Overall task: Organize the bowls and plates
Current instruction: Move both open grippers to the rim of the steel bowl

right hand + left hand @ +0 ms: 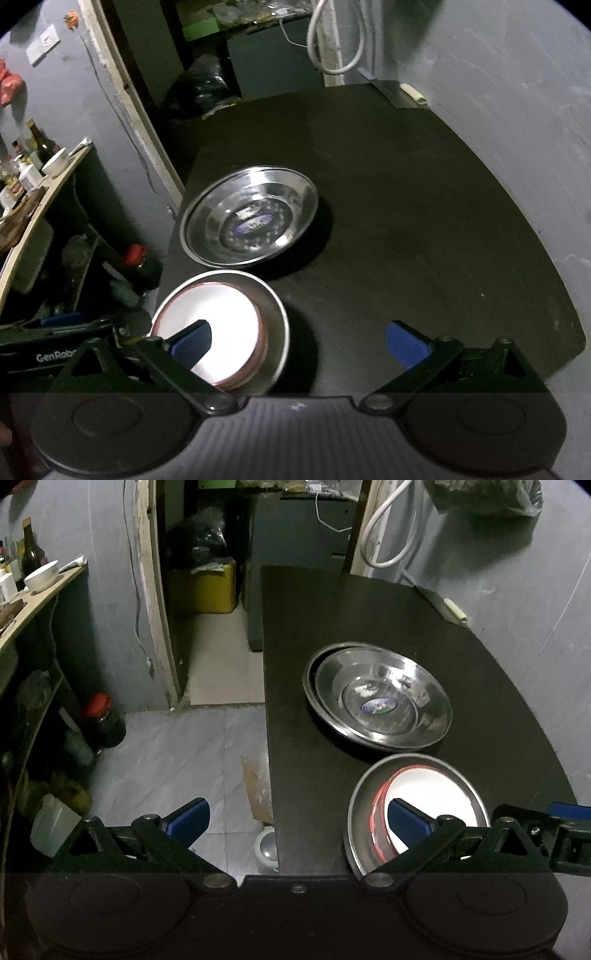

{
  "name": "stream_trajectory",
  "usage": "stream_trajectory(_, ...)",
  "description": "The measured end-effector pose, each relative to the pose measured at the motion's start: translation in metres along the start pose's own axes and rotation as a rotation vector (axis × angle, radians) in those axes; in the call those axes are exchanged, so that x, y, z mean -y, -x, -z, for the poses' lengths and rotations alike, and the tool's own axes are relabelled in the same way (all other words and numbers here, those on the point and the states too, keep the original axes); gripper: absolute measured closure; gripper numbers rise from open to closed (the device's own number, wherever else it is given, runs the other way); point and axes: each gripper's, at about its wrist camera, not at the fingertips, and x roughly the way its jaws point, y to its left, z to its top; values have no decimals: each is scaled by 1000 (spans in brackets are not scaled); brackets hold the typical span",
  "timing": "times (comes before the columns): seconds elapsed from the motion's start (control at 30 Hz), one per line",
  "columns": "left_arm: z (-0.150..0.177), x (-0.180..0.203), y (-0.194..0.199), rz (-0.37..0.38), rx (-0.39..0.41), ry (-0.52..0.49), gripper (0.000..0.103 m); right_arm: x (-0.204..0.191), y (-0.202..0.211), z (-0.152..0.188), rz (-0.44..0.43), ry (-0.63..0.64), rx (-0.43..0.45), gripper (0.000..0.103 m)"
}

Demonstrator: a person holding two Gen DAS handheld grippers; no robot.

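While both grippers hang over the near edge of the dark matte table point(424, 206), neither holds anything. The left gripper point(299, 821) has its blue-padded jaws spread wide; one pad sits over the tiled floor point(166, 746) off the table's left side, the other over the near plate stack. The right gripper point(299, 343) is equally wide, its left pad above that same stack and its right pad above bare tabletop.

Task items, two groups:
- Far group: shiny stainless-steel shallow dishes point(380, 701), nested one in the other, a blue oval sticker in the middle of the top one. The lower rim shows as a crescent on the left, so the nesting is off-centre.
- Near group: a wide steel plate point(275, 314) carrying a smaller white round plate with a red rim point(221, 332), seated inside it and shifted toward the left. This stack lies at the table's front-left corner, just beside the far group, rims close; I cannot tell if they touch.

Judgement: like items are already grouped by kind, so sorting looks well advanced. Open jaws flanking the near stack suggest it is the next candidate, perhaps for shifting away from the edge, where it sits exposed. A cleaver with a pale handle point(448, 607) lies against the grey wall point(535, 609), well apart.
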Motion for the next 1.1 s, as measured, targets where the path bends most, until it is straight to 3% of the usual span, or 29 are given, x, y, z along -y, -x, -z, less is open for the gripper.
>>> stream_trajectory(0.7,4,14,-16,-22,-66,-50,1,34,-14,17,70,-86,-76,0)
stream_trajectory(1.1,3,11,-12,-10,-78,-54,1,34,-18,18,56,-82,-94,0)
